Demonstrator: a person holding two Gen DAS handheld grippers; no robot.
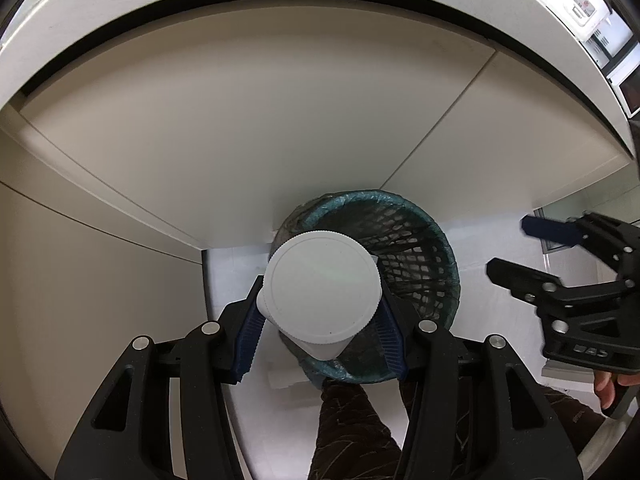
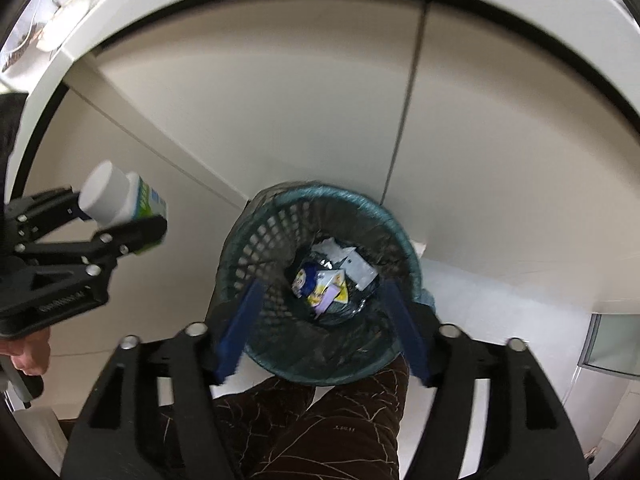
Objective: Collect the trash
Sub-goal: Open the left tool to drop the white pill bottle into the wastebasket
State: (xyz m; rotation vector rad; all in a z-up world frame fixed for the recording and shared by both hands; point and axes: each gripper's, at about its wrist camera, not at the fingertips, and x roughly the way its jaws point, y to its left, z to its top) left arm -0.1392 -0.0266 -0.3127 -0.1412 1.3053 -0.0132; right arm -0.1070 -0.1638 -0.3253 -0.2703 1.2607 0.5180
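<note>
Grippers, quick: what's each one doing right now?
Left gripper: shut on the white-capped bottle.
Right gripper: open, empty, above the trash basket.

Matt white plastic jar [image 1: 320,292], ridged lid; perforated plastic bin [image 2: 320,288], seemingly film-lined.

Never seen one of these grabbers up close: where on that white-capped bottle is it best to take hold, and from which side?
Probably the way the left gripper grips the bottle now: across the round body just below the wide white cap, pads on opposite sides. The straight sides suit flat pads, and the broader ridged cap above should stop it slipping down while it hangs over the waste basket.
</note>
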